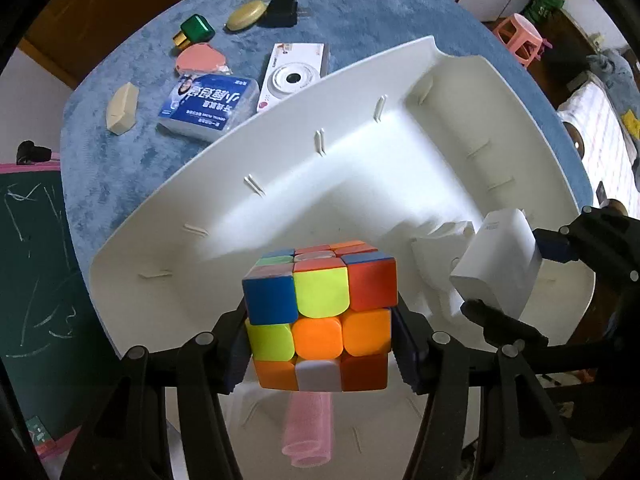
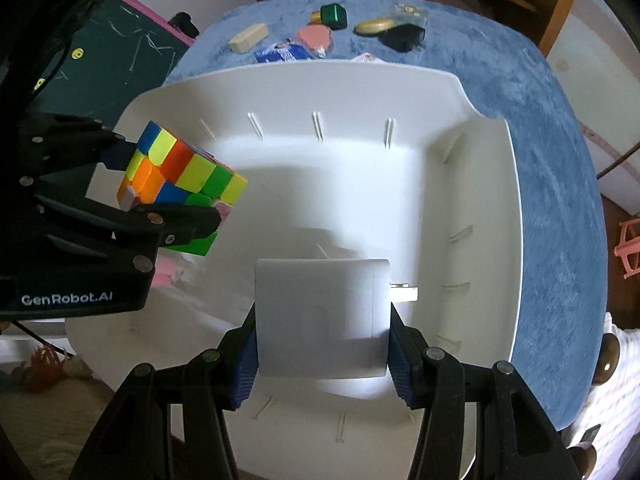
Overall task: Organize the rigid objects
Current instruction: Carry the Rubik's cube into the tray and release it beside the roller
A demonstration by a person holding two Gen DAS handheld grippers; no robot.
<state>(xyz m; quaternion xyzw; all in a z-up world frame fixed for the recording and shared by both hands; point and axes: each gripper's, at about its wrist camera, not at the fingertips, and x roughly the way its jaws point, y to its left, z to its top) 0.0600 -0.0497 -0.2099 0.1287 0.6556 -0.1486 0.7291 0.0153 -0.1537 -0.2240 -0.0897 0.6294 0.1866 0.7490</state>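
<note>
My left gripper [image 1: 318,344] is shut on a multicoloured puzzle cube [image 1: 320,312], held above the white bin [image 1: 168,216]. My right gripper [image 2: 322,354] is shut on a white charger block [image 2: 322,316] with metal prongs on its right side, also above the bin. In the left wrist view the charger [image 1: 496,264] hangs to the right of the cube. In the right wrist view the cube [image 2: 180,176] hangs at the left in the left gripper [image 2: 160,188]. Both point down into the bin.
On the blue tablecloth [image 1: 360,12] beyond the bin lie a white camera [image 1: 292,76], a blue-and-white box [image 1: 208,104], a cream block [image 1: 122,108], a pink piece [image 1: 200,58], a green box [image 1: 194,30], a gold oval case [image 1: 246,14] and a black adapter [image 1: 282,8]. A pink item [image 1: 308,428] lies in the bin.
</note>
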